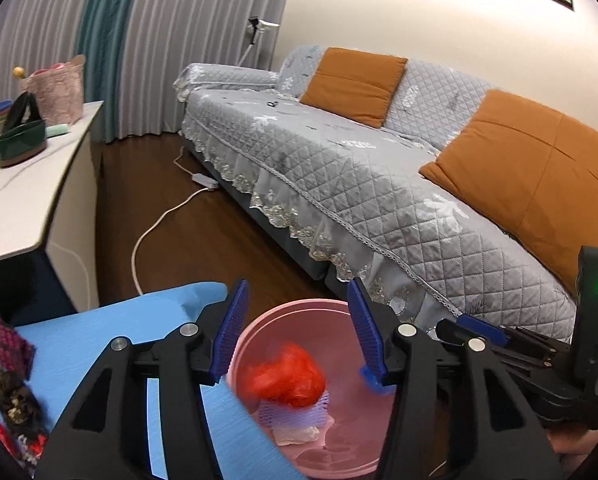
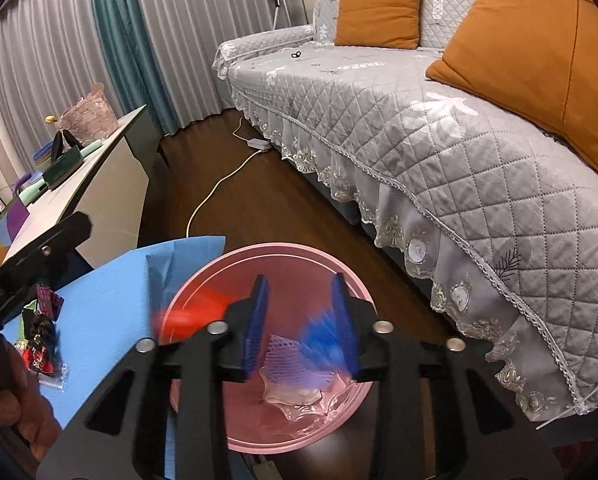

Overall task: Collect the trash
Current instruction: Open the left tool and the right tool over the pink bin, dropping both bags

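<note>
A pink bin point(image 1: 295, 304) point(image 2: 267, 246) stands on the floor below both grippers. My left gripper point(image 1: 297, 284) is open above it. A blurred red plastic bag point(image 1: 287, 378) point(image 2: 195, 316) is loose in the bin, apart from the pads. My right gripper point(image 2: 300, 278) is open too. A blurred blue scrap point(image 2: 319, 336) shows just inside its right finger, touching neither pad that I can tell. On the bin's bottom lie a purple foam net point(image 2: 283, 356) point(image 1: 295, 412) and a crumpled whitish piece point(image 2: 287, 394).
A blue mat point(image 1: 99, 340) point(image 2: 107, 300) left of the bin holds dark snack wrappers point(image 1: 11, 364) point(image 2: 43, 320). A grey quilted sofa point(image 2: 439, 128) runs along the right. A white table point(image 1: 27, 184) stands on the left, and a white cable point(image 2: 215, 192) crosses the dark floor.
</note>
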`<action>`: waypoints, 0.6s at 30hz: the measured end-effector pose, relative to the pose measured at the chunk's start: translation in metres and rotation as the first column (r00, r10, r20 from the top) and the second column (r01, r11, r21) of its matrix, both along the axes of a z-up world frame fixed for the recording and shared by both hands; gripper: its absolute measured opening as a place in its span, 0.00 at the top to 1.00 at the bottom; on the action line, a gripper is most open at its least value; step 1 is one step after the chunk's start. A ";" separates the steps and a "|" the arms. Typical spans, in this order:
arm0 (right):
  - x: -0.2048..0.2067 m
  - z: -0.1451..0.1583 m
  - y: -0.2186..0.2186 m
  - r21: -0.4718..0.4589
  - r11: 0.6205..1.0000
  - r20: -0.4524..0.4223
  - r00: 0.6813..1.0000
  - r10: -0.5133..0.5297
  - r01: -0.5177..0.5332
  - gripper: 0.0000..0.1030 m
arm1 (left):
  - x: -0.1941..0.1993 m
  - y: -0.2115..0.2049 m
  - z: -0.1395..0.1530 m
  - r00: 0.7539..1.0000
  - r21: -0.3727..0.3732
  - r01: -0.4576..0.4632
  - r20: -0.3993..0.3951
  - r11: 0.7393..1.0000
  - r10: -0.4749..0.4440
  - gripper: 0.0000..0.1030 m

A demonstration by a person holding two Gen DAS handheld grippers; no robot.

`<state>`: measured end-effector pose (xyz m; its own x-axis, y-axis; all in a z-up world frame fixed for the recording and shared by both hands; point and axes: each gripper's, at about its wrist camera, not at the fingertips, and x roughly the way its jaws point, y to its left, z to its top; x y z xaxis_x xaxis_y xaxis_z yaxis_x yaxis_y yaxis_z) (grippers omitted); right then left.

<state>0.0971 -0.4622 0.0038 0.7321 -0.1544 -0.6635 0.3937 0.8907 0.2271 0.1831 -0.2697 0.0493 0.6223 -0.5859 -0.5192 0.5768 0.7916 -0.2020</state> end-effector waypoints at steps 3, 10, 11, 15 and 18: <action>-0.001 0.007 0.006 0.003 1.000 0.014 1.000 0.011 -0.011 0.64 | -0.007 0.016 0.008 1.000 -0.001 -0.027 0.005 1.000 0.027 0.51; -0.007 0.033 0.036 -0.008 0.997 0.066 0.995 0.080 -0.079 0.64 | -0.035 0.064 0.027 0.995 0.006 -0.091 0.036 0.996 0.091 0.51; -0.009 0.038 0.043 -0.013 0.995 0.075 0.992 0.099 -0.098 0.64 | -0.042 0.074 0.030 0.994 0.010 -0.102 0.045 0.995 0.102 0.51; -0.014 0.052 0.065 -0.038 0.989 0.100 0.984 0.146 -0.143 0.64 | -0.060 0.107 0.035 0.989 0.014 -0.140 0.057 0.990 0.139 0.51; -0.020 0.063 0.084 -0.064 0.983 0.116 0.977 0.180 -0.173 0.64 | -0.075 0.134 0.039 0.982 0.030 -0.173 0.076 0.984 0.171 0.51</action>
